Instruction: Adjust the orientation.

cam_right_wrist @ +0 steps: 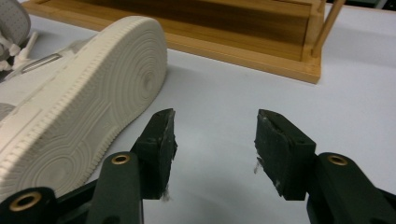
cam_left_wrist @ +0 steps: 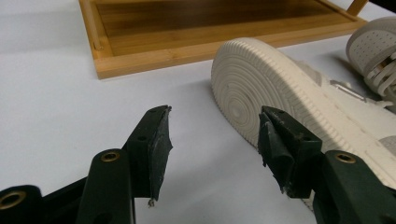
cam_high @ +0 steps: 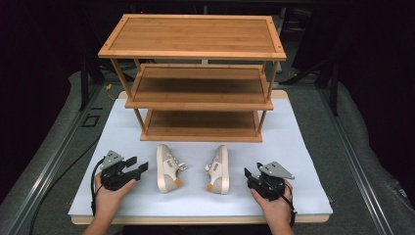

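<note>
Two cream sneakers lie on their sides on the white table top, soles facing outward. The left sneaker (cam_high: pixel 167 168) (cam_left_wrist: pixel 299 98) lies just right of my left gripper (cam_high: pixel 138 166) (cam_left_wrist: pixel 212 140), which is open with nothing between its jaws. The right sneaker (cam_high: pixel 219 169) (cam_right_wrist: pixel 84 98) lies just left of my right gripper (cam_high: pixel 249 174) (cam_right_wrist: pixel 215 140), also open and empty. A three-tier bamboo shoe rack (cam_high: pixel 195 78) stands behind the shoes; its lowest shelf (cam_left_wrist: pixel 187 28) (cam_right_wrist: pixel 243 32) is bare.
The white board (cam_high: pixel 303 147) on the table ends close to my hands at the front edge. Dark floor and metal rails (cam_high: pixel 58 152) run along both sides. All three rack shelves hold nothing.
</note>
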Demonstrator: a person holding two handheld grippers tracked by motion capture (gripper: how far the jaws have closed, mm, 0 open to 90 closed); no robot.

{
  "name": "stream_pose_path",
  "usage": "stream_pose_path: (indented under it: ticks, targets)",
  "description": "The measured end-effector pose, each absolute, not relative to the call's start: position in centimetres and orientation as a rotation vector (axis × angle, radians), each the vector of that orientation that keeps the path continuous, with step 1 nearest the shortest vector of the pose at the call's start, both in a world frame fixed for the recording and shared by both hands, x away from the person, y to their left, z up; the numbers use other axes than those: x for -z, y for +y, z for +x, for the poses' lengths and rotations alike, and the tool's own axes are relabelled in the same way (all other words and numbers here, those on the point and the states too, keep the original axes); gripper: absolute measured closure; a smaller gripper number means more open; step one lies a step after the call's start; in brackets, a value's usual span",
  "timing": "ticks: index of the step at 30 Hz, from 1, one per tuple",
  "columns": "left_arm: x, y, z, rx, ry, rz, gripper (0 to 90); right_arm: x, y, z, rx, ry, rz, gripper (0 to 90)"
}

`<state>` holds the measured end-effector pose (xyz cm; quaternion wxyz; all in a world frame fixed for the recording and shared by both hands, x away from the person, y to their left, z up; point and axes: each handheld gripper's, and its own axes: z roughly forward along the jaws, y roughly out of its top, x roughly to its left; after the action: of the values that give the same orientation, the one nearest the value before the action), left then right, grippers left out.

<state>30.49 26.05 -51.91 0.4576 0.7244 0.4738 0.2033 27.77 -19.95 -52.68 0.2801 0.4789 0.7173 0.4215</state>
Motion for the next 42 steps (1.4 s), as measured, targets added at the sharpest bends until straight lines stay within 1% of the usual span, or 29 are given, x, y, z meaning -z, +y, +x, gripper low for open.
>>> stream_pose_path:
  ticks: [4, 6, 8, 10, 17, 18, 20, 21, 24, 26, 31, 42]
  targets:
    - [51.8, 25.8, 30.3, -0.488, 1.162, 1.783, 44.8, 52.8, -19.5, 27.9, -1.112, 1.942, 1.27, 47.0]
    - [51.5, 25.7, 30.0, -0.466, 1.139, 1.768, 50.3, 52.9, -19.6, 28.0, -1.095, 1.944, 1.27, 46.1]
    - [51.2, 25.5, 29.8, -0.456, 1.12, 1.78, 53.8, 52.9, -20.0, 27.9, -1.115, 1.921, 1.296, 45.9]
    - [50.9, 25.1, 29.7, -0.44, 1.109, 1.798, 53.9, 52.9, -20.2, 27.9, -1.115, 1.916, 1.302, 45.1]
    - [49.9, 23.4, 28.8, -0.484, 1.037, 1.854, 52.7, 52.8, -20.5, 28.0, -1.121, 1.897, 1.311, 45.5]
    - [49.8, 23.1, 28.7, -0.462, 1.013, 1.856, 56.5, 52.8, -20.5, 28.0, -1.108, 1.912, 1.314, 46.4]
    - [49.7, 23.0, 28.6, -0.454, 1.005, 1.868, 57.7, 52.8, -20.4, 28.0, -1.115, 1.911, 1.317, 46.7]
    - [49.8, 22.8, 28.6, -0.447, 1.007, 1.879, 60.8, 52.9, -20.4, 28.1, -1.114, 1.917, 1.317, 47.9]
    - [49.7, 22.6, 28.5, -0.448, 1.004, 1.885, 64.3, 52.9, -20.4, 28.1, -1.112, 1.924, 1.317, 48.8]
    - [49.6, 22.5, 28.4, -0.448, 1.005, 1.881, 64.9, 52.9, -20.4, 28.1, -1.112, 1.924, 1.317, 49.0]
    - [49.4, 22.1, 28.5, -0.437, 0.994, 1.889, 70.9, 52.9, -20.4, 28.0, -1.105, 1.92, 1.32, 49.2]
    - [49.8, 21.1, 28.7, -0.424, 0.983, 1.928, 75.6, 52.9, -20.5, 28.1, -1.117, 1.909, 1.332, 49.4]
